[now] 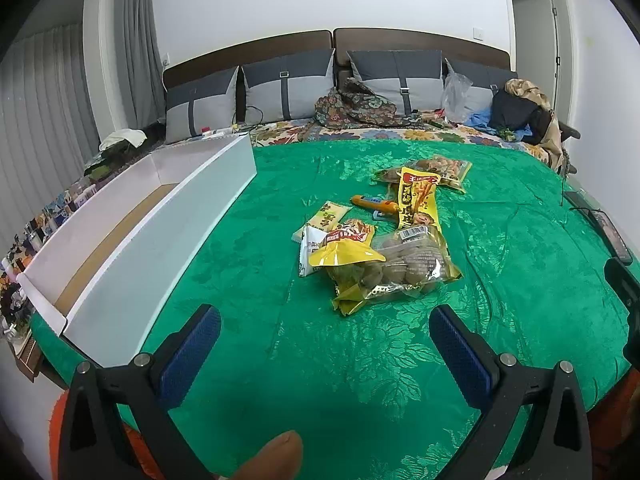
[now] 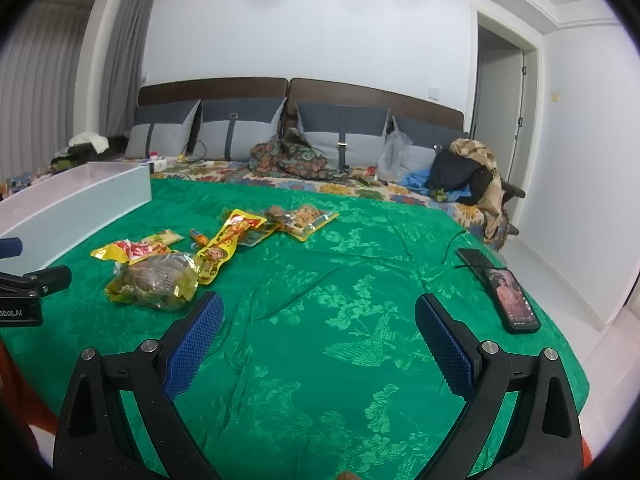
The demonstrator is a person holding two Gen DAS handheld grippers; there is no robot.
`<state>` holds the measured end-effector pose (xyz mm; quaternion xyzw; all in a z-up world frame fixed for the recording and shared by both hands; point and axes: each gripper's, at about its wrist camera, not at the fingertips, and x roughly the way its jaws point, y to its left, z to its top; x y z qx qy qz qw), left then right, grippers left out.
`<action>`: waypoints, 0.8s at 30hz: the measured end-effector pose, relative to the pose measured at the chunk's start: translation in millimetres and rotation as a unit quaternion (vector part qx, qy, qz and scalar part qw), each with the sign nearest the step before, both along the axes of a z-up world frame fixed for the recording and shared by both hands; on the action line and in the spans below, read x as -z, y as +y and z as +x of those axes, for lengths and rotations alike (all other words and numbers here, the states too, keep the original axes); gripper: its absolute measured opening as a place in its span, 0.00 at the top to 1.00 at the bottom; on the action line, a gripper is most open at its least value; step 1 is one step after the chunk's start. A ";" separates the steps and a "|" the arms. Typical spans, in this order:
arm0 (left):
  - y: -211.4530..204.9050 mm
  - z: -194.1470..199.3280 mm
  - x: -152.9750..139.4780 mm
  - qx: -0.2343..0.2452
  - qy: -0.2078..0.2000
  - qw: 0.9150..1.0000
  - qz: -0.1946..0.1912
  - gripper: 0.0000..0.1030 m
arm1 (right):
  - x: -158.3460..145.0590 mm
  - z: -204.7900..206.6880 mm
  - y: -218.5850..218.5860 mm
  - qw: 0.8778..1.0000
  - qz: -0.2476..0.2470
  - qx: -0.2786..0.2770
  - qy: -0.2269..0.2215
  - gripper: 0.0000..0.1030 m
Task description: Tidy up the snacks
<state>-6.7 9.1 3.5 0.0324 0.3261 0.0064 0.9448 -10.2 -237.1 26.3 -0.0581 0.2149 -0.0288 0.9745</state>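
Green blanket (image 1: 500, 240) | left tool (image 1: 325, 322) apart, low, level | right tool (image 2: 319, 312) apart, empty

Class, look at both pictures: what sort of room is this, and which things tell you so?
Most likely a bedroom in a home. A wide bed under a green bedspread fills the view, with a padded headboard and a row of grey pillows against the wall.

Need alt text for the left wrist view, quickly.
Snack packets lie piled on a green bedspread, ahead of the open, empty left gripper. A long white box sits to the left; grey pillows line the headboard.
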 end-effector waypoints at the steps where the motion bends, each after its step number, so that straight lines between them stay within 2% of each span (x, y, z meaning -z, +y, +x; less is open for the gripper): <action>1: 0.1 -0.5 -0.2 -0.001 -0.002 1.000 0.002 0.00 | -0.1 0.0 -0.1 1.000 0.000 0.000 0.000 0.05; 24: -0.4 0.4 5.3 -0.005 0.000 1.000 0.018 0.00 | 6.3 3.6 3.5 1.000 -0.005 -0.004 0.016 0.05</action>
